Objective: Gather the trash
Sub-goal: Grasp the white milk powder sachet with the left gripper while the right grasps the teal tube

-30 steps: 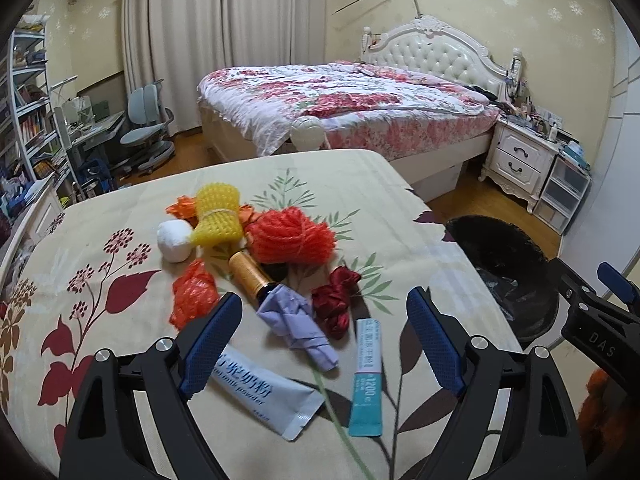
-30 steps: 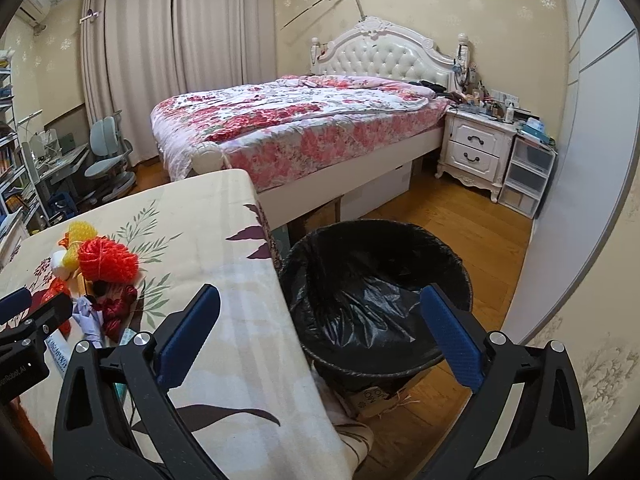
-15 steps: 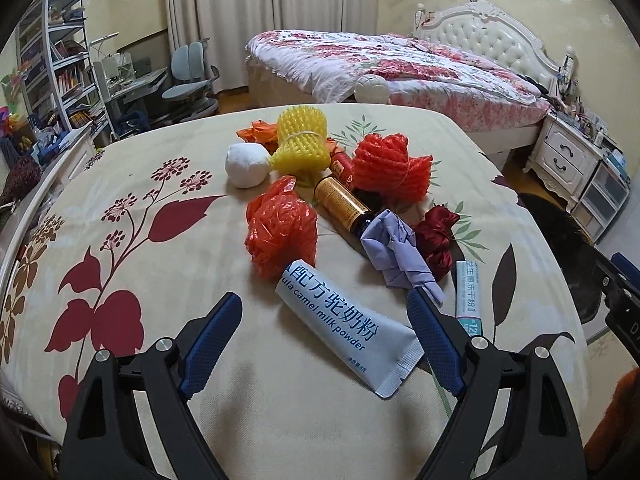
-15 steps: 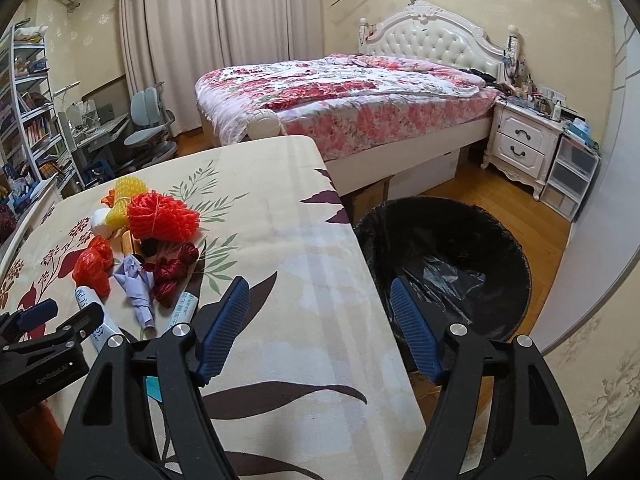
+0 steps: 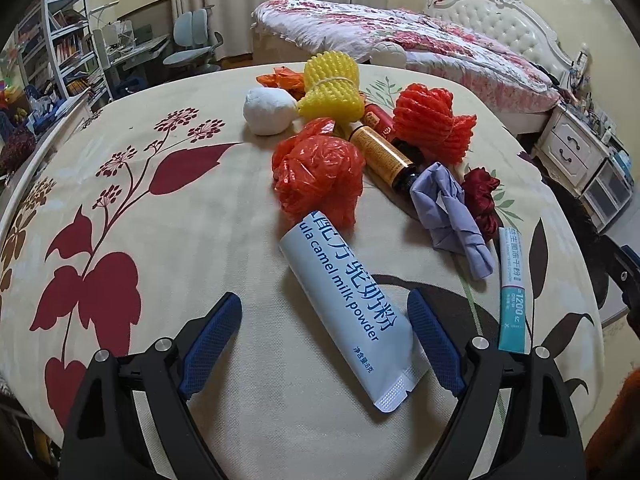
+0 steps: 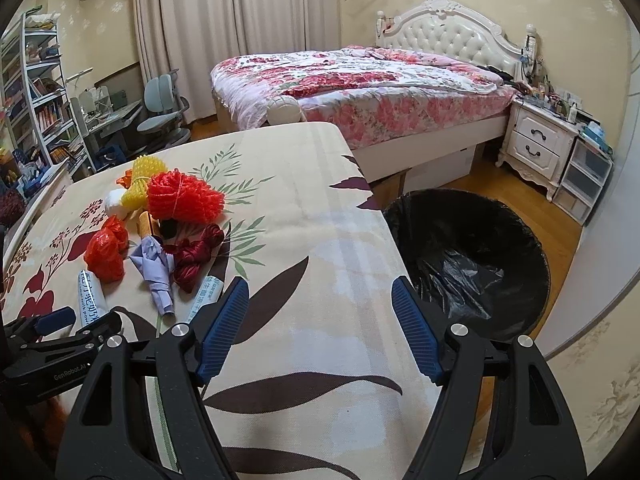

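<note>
Trash on table: two sachets, two orange wads, one bottle.

Both views are lit evenly by warm, fairly bright indoor light. Soft shadows are cast; edges are strongly bent and darkened by fisheye distortion. No blur is seen.

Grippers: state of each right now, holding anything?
Left gripper: open, empty, jaws either side of the camel milk powder sachet.
Right gripper: open, empty; jaws closed partway within the last second, nothing between them.
</note>
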A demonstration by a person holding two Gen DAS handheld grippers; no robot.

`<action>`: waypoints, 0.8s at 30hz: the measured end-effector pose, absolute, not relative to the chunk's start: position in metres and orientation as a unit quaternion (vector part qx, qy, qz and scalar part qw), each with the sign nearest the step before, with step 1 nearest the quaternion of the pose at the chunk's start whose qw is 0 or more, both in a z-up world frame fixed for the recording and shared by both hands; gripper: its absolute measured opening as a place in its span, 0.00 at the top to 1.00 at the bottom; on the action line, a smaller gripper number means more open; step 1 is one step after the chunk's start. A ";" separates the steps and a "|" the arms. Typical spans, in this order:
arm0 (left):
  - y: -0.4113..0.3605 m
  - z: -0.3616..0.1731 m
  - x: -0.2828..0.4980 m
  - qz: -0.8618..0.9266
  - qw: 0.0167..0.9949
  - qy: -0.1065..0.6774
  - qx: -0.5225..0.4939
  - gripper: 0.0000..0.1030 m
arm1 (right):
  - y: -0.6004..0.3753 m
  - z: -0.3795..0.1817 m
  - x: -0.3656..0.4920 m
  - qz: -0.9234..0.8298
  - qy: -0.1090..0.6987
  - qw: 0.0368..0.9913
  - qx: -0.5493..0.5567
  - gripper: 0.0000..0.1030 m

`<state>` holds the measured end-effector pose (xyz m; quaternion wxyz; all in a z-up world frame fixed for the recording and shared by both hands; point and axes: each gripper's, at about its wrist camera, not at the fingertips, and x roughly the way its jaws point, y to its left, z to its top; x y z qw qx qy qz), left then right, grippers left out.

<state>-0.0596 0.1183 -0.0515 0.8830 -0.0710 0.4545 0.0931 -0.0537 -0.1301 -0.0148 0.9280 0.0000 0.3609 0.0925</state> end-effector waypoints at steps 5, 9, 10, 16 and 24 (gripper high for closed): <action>0.119 -0.049 -0.059 0.088 0.888 0.446 -0.072 0.36 | -0.123 -0.018 -0.054 0.096 0.364 0.926 -0.004 0.30; 0.121 -0.048 -0.059 0.077 0.892 0.439 -0.073 0.52 | -0.120 -0.018 -0.055 0.100 0.365 0.926 -0.005 0.30; 0.123 -0.047 -0.059 0.073 0.893 0.438 -0.077 0.56 | -0.119 -0.018 -0.055 0.101 0.365 0.925 -0.005 0.30; 0.126 -0.046 -0.064 0.058 0.897 0.431 -0.081 0.74 | -0.105 -0.021 -0.059 0.117 0.370 0.922 -0.010 0.30; 0.130 -0.043 -0.073 0.056 0.902 0.422 -0.071 0.81 | -0.082 -0.022 -0.063 0.146 0.381 0.913 -0.012 0.30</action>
